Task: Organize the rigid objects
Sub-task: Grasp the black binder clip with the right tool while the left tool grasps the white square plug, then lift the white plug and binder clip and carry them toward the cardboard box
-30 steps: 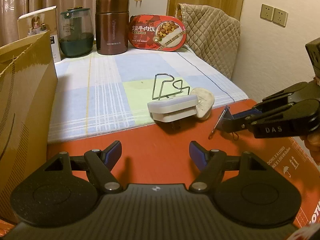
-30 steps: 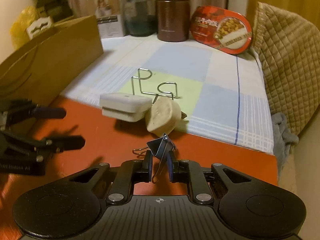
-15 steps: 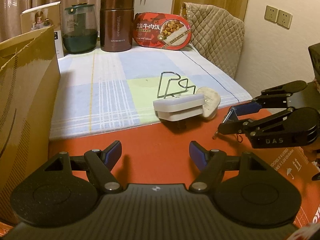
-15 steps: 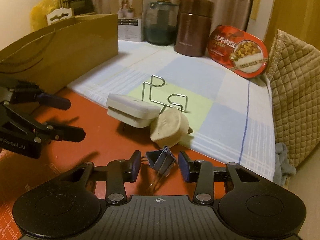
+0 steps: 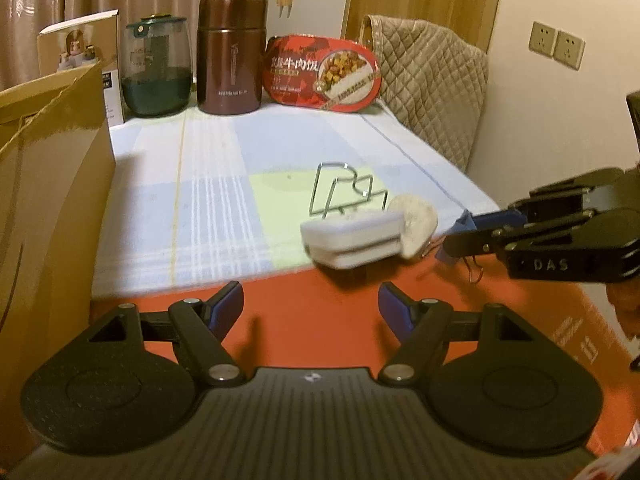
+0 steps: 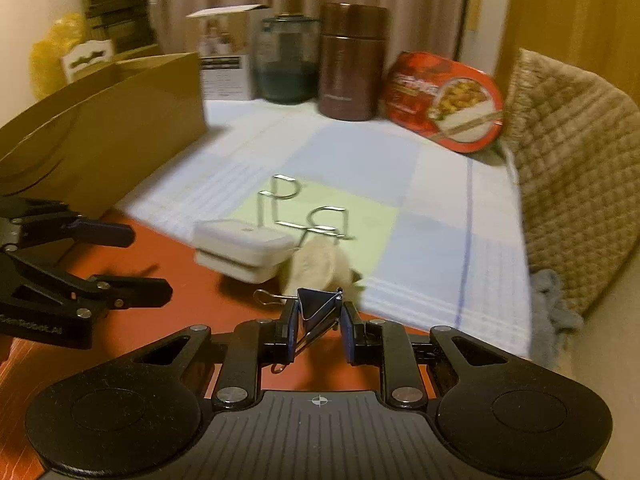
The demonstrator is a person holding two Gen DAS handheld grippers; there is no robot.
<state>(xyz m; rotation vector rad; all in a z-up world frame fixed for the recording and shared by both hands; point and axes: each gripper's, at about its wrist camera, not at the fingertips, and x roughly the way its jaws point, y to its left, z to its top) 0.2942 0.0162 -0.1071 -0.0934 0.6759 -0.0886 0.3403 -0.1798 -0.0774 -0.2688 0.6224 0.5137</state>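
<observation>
A dark binder clip sits between the fingers of my right gripper, which is shut on it just above the red surface. In the left wrist view the right gripper comes in from the right, next to a white flat box and a beige round piece. A bent wire frame stands behind them on the checked cloth. My left gripper is open and empty over the red surface, and it also shows at the left in the right wrist view.
A brown cardboard box stands at the left. At the back are a brown flask, a dark glass jar, a red food tray and a small carton. A quilted chair is at the right.
My right gripper opened around the binder clip half a second ago and has closed on it again. It has moved forward toward the white box. The left gripper stays open.
</observation>
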